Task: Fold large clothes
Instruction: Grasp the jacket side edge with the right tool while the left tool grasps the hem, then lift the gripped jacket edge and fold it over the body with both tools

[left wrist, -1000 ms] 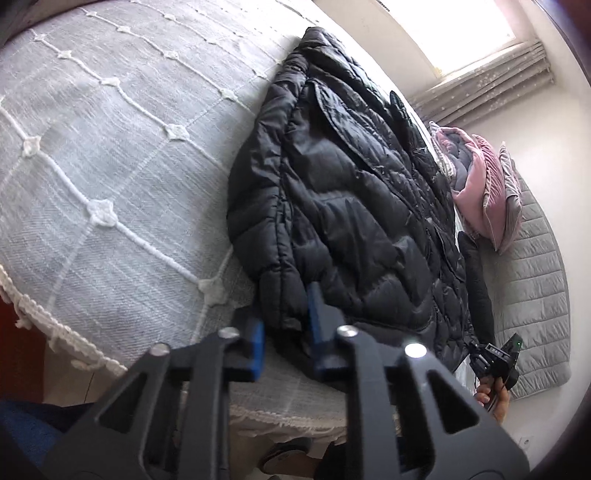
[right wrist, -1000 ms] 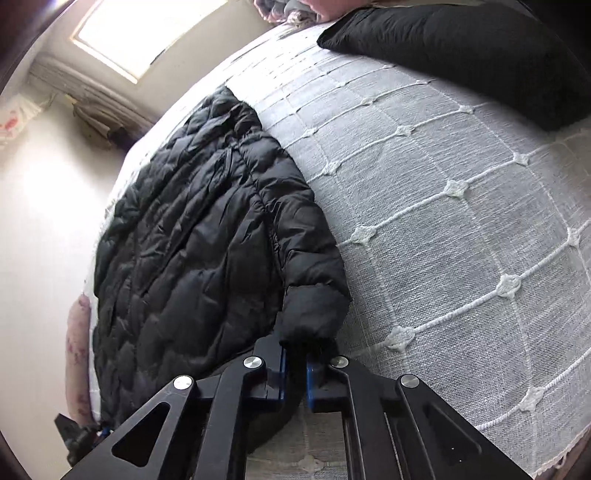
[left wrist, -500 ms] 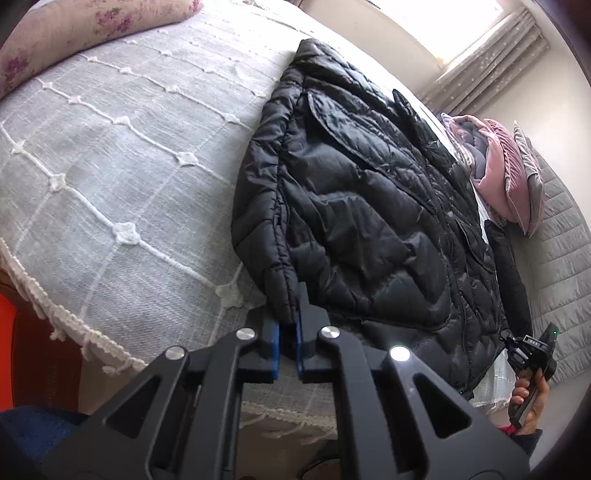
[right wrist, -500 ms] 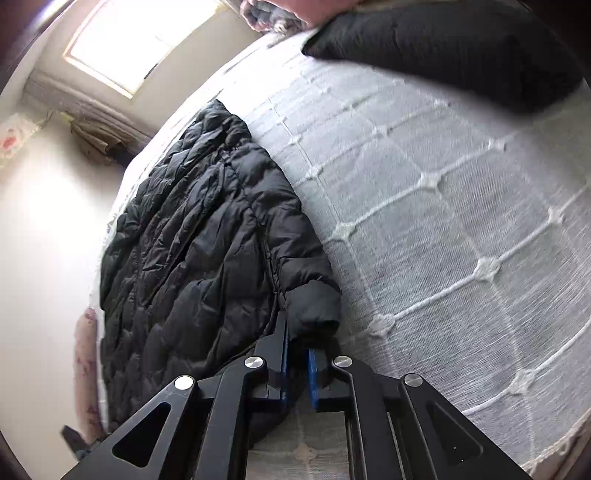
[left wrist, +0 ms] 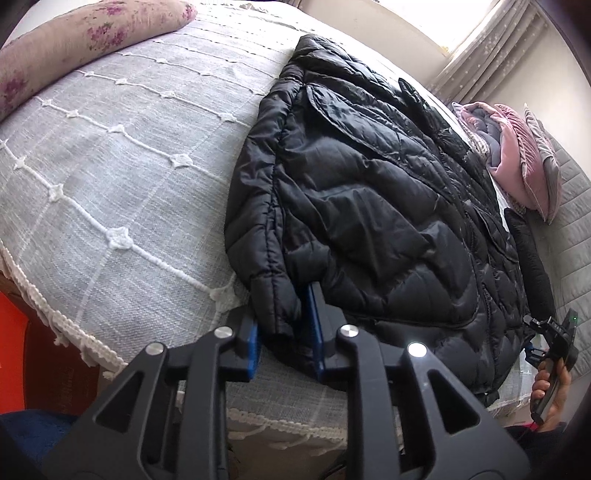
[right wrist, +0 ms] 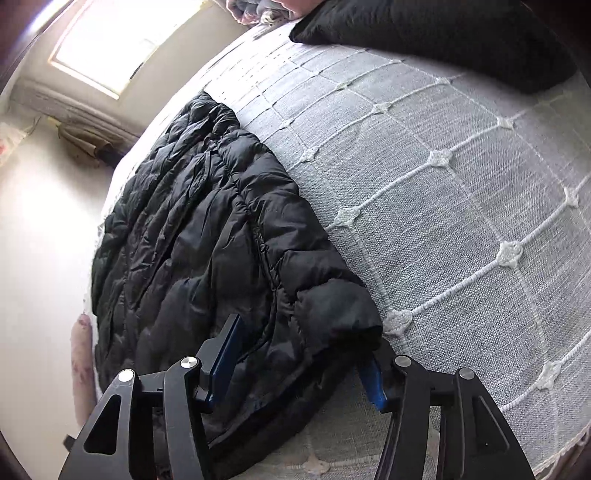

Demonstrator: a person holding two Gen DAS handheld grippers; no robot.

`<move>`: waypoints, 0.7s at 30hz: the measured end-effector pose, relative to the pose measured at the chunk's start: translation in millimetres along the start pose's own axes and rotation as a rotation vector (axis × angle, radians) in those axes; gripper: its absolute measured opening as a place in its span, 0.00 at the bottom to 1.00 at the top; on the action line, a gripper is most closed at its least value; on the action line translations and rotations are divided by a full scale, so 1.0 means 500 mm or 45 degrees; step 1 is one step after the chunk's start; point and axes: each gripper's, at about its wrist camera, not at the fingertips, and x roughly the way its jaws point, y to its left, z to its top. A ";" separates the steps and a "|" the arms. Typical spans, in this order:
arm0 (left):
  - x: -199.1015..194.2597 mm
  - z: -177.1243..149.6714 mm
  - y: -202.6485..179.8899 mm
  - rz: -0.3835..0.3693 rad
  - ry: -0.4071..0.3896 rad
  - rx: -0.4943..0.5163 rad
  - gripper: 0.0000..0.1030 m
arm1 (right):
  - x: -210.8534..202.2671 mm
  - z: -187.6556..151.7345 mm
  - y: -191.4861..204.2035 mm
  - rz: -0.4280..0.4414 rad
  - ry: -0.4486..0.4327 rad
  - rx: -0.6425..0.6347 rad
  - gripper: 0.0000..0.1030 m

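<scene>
A black quilted puffer jacket (left wrist: 369, 192) lies spread on the grey bedspread (left wrist: 122, 177), its sleeves folded along its sides. My left gripper (left wrist: 284, 328) is open; a sleeve cuff (left wrist: 275, 302) sits loosely between its blue pads. In the right wrist view the jacket (right wrist: 192, 240) lies to the left. My right gripper (right wrist: 299, 362) is wide open around the other sleeve cuff (right wrist: 332, 306), with its jaws apart on either side. The right gripper and the hand holding it also show in the left wrist view (left wrist: 550, 347) at the jacket's far side.
A floral pillow (left wrist: 85, 40) lies at the bed's far left. Pink and grey folded bedding (left wrist: 513, 162) sits by the curtain. A black cushion (right wrist: 443, 33) lies at the far end of the bed. The bed's fringed edge (left wrist: 66, 332) is near me.
Both grippers were shut on the sleeve cuffs half a second ago. Both have opened now, the right one wide, and the cuffs rest on the bed.
</scene>
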 end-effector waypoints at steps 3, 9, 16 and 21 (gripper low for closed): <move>0.005 0.002 0.001 -0.001 0.006 -0.005 0.24 | 0.000 -0.004 0.005 -0.033 -0.013 -0.025 0.47; 0.006 -0.005 -0.025 0.085 -0.027 0.073 0.25 | 0.007 -0.011 0.010 -0.044 -0.024 -0.049 0.28; 0.006 -0.013 -0.040 0.147 -0.055 0.143 0.20 | 0.007 -0.016 0.015 -0.071 -0.036 -0.057 0.28; 0.001 -0.012 -0.044 0.145 -0.067 0.167 0.13 | -0.002 -0.021 0.026 -0.044 -0.048 -0.093 0.09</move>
